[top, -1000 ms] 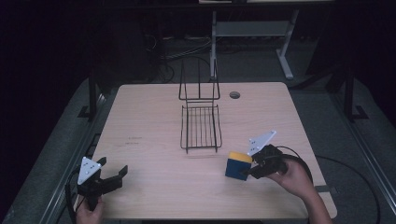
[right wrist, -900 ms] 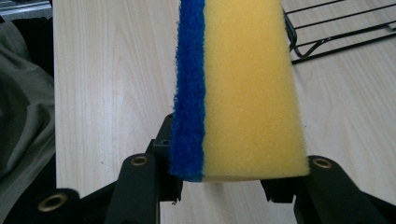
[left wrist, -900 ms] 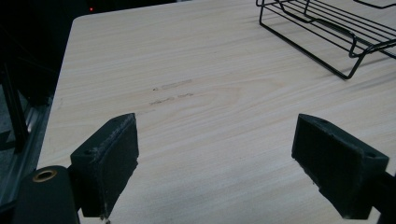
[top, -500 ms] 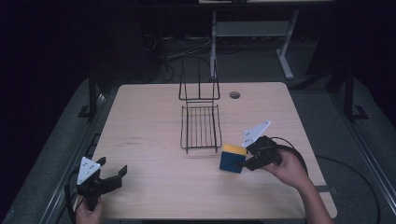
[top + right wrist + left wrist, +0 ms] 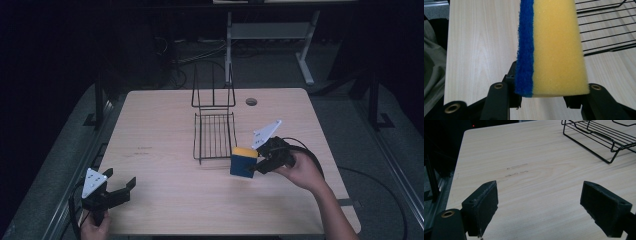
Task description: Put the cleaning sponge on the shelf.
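Claw in the right hand [image 5: 254, 167] is clamped on a yellow-and-blue sponge [image 5: 243, 161] above the counter [image 5: 160, 130], just beside a wire rack [image 5: 215, 135]. Soft foam could squirm loose or snag the rack's rim. Left claw [image 5: 120, 192] rests apart, empty.

We see sponge [image 5: 554, 47]: soft porous yellow foam w/ rough blue scouring layer. Table [image 5: 160, 130]: pale matt wood-grain top. Rack [image 5: 215, 135]: thin black wire, slight sheen. Left gripper [image 5: 549, 202] pads: matt black, grainy.

sponge [image 5: 551, 47]: top cut by frame edge | rack [image 5: 599, 137]: far part cut off | right jaw pads: hidden behind sponge
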### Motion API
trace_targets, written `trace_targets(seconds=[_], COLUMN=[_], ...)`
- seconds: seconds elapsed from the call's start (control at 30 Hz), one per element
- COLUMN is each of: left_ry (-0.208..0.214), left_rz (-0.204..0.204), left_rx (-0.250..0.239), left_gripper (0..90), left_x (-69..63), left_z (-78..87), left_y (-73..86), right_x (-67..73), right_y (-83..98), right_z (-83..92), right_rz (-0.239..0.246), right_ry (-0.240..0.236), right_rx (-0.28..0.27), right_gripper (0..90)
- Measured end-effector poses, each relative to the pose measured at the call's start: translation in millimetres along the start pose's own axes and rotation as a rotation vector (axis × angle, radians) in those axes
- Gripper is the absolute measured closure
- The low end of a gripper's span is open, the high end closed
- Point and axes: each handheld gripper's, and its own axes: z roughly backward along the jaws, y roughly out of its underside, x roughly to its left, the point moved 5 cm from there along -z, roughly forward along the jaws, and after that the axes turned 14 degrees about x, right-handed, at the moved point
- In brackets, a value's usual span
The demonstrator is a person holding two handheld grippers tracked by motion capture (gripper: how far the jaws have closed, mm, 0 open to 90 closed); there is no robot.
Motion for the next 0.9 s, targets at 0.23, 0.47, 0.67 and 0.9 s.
trace_targets(seconds=[0.23, 0.47, 0.67, 0.9], left_ry=[-0.002, -0.001, -0.001, -0.001], left_rz=[-0.001, -0.001, -0.001, -0.001], left_rx=[0.001, 0.000, -0.001, 0.001], left_gripper=[14.1, 14.1, 14.1, 14.1], left_x=[-0.1, -0.7, -0.5, -0.1], left_z=[0.0, -0.9, -0.6, -0.8], left_y=[-0.2, -0.7, -0.9, -0.8], right_x=[-5.6, -9.4, -17.1, -22.8], right_y=[-9.4, -18.2, -25.7, -34.1], right_z=[0.3, 2.0, 2.7, 3.5], right_rz=[0.005, 0.022, 0.026, 0.035], right_ry=[0.001, 0.006, 0.006, 0.009], right_rx=[0.001, -0.004, -0.005, -0.005], right_gripper=[56.3, 56.3, 56.3, 56.3])
